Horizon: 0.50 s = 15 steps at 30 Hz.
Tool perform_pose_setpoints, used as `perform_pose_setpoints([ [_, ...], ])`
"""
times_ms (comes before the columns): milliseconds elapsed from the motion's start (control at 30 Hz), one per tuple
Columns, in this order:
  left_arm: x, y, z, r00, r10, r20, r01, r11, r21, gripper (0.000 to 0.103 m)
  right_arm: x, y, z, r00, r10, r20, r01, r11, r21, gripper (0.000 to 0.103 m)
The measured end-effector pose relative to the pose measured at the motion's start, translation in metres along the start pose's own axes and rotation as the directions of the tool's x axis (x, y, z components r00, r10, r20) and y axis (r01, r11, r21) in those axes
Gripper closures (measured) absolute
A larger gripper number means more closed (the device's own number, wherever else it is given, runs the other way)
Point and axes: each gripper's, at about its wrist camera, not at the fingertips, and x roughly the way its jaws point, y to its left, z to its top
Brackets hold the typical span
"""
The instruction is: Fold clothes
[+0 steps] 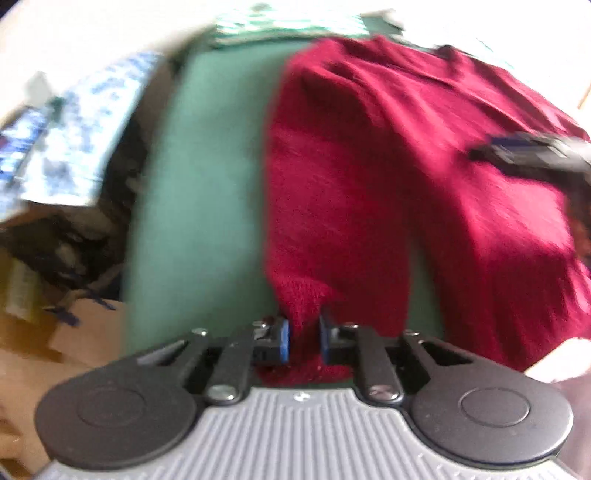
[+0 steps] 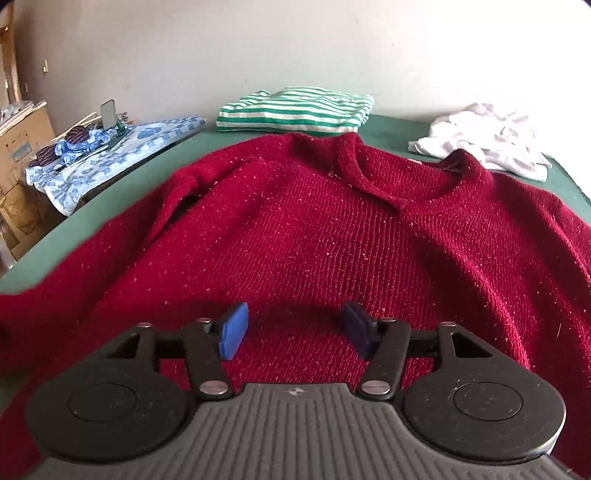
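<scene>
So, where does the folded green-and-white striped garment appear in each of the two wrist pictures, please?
Left wrist view: the folded green-and-white striped garment lies blurred at the very top centre, beyond the dark red knitted sweater.
Right wrist view: it sits sharp at the upper centre, against the wall, just behind the sweater's left shoulder.
Shared landmark: the dark red knitted sweater, spread on the green table cover in both.

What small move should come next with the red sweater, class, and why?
Probably close the right gripper on the knit below it. The left gripper already pinches the red sweater at its sleeve end, while the right one hangs open over the body, gripping nothing, so a two-handed fold cannot start yet.
</scene>
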Motion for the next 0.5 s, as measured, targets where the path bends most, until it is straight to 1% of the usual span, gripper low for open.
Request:
perform_pose_setpoints([
  [33, -0.001, 0.013, 0.008, 0.997, 0.082, 0.011, -0.081, 0.996, -0.027, 0.087, -0.001, 0.000, -0.001, 1.000, 0.002, 0.008, -0.002, 1.000, 0.002, 0.042],
  [67, -0.004, 0.029, 0.017, 0.988, 0.152, 0.016, -0.150, 0.986, -0.069, 0.088, -0.002, -0.001, -0.002, 1.000, 0.006, 0.012, -0.007, 1.000, 0.004, 0.041],
  [100, -0.010, 0.047, 0.028, 0.977, 0.211, 0.021, -0.207, 0.970, -0.129, 0.089, -0.003, -0.002, -0.003, 1.000, 0.012, 0.014, -0.012, 1.000, 0.005, 0.040],
  [133, -0.017, 0.065, 0.036, 0.966, 0.258, 0.030, -0.248, 0.949, -0.194, 0.089, -0.003, -0.002, -0.003, 1.000, 0.016, 0.016, -0.016, 1.000, 0.004, 0.037],
  [167, -0.023, 0.084, 0.044, 0.954, 0.298, 0.038, -0.279, 0.925, -0.258, 0.090, -0.004, -0.002, -0.004, 1.000, 0.020, 0.019, -0.020, 1.000, 0.003, 0.034],
  [200, -0.026, 0.097, 0.052, 0.945, 0.324, 0.045, -0.298, 0.910, -0.288, 0.090, -0.004, -0.001, -0.004, 0.999, 0.024, 0.021, -0.024, 1.000, 0.001, 0.033],
  [267, -0.027, 0.111, 0.067, 0.931, 0.361, 0.062, -0.328, 0.897, -0.295, 0.090, -0.003, 0.002, -0.004, 1.000, 0.024, 0.015, -0.024, 0.999, -0.027, 0.028],
  [300, -0.025, 0.111, 0.076, 0.923, 0.378, 0.072, -0.345, 0.896, -0.278, 0.090, -0.003, 0.002, 0.000, 1.000, 0.030, 0.006, -0.030, 0.999, -0.024, 0.028],
  [333, -0.023, 0.110, 0.086, 0.917, 0.390, 0.082, -0.358, 0.897, -0.260, 0.090, -0.002, 0.000, 0.004, 0.999, 0.040, -0.005, -0.040, 0.999, -0.009, 0.030],
  [367, -0.022, 0.111, 0.095, 0.913, 0.397, 0.095, -0.363, 0.897, -0.252, 0.090, -0.001, -0.002, 0.009, 0.999, 0.051, -0.016, -0.050, 0.999, 0.005, 0.039],
  [400, -0.022, 0.112, 0.104, 0.911, 0.399, 0.109, -0.363, 0.898, -0.249, 0.090, -0.001, -0.004, 0.014, 0.998, 0.061, -0.027, -0.060, 0.998, 0.020, 0.045],
  [433, -0.022, 0.114, 0.114, 0.907, 0.402, 0.127, -0.363, 0.898, -0.249, 0.090, 0.001, -0.007, 0.021, 0.997, 0.075, -0.032, -0.073, 0.996, 0.044, 0.057],
  [467, -0.023, 0.117, 0.123, 0.902, 0.406, 0.147, -0.363, 0.897, -0.251, 0.090, 0.003, -0.009, 0.030, 0.995, 0.091, -0.034, -0.088, 0.993, 0.075, 0.060],
  [500, -0.024, 0.122, 0.131, 0.898, 0.409, 0.165, -0.361, 0.896, -0.257, 0.090, 0.005, -0.012, 0.038, 0.994, 0.107, -0.035, -0.102, 0.989, 0.105, 0.060],
])
